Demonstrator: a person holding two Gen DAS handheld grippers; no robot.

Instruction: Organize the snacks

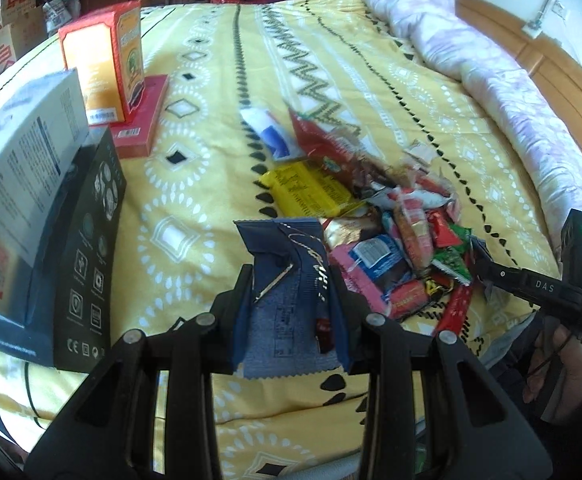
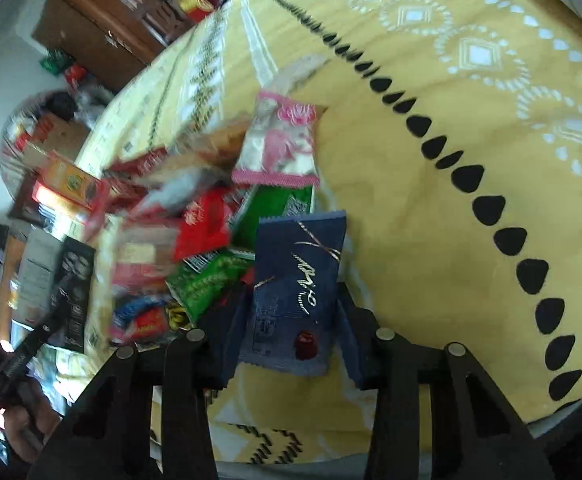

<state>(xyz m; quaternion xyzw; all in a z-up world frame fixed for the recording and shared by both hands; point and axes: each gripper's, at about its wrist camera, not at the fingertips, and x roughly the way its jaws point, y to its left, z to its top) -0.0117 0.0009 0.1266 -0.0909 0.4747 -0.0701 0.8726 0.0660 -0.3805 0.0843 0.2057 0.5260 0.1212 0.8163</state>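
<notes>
Item one: my left tool (image 1: 291, 280) is clamping a dark blue snack packet (image 1: 287, 280) with gold script, its fingers closed on the packet's two long edges. The packet is pointing forward over the yellow patterned bedspread (image 1: 195, 200), just left of the snack pile (image 1: 391, 248).

Item two: my right tool (image 2: 291, 308) is gripping a second blue packet (image 2: 295, 292) of the same design, held at the near edge of the pile, fingers pressing its sides.

Item three: the loose pile is lying on the bed, not in any container. It is comprising a yellow packet (image 1: 311, 194), a red bag (image 1: 315, 136), a blue-and-white pouch (image 1: 267, 132), a pink rose-printed packet (image 2: 281, 144), green wrappers (image 2: 207, 284), and many small red and mixed pieces overlapping one another.

Item four: boxes are standing along the bed's left side. An orange carton (image 1: 107, 60) is resting upright on a flat red box (image 1: 143, 120); nearer me, a white box (image 1: 23, 160) is sitting on a black box (image 1: 79, 260). I cannot tell what any box is holding.

Item five: a rolled pale pink quilt (image 1: 471, 52) is lying along the far right edge of the bed.
</notes>
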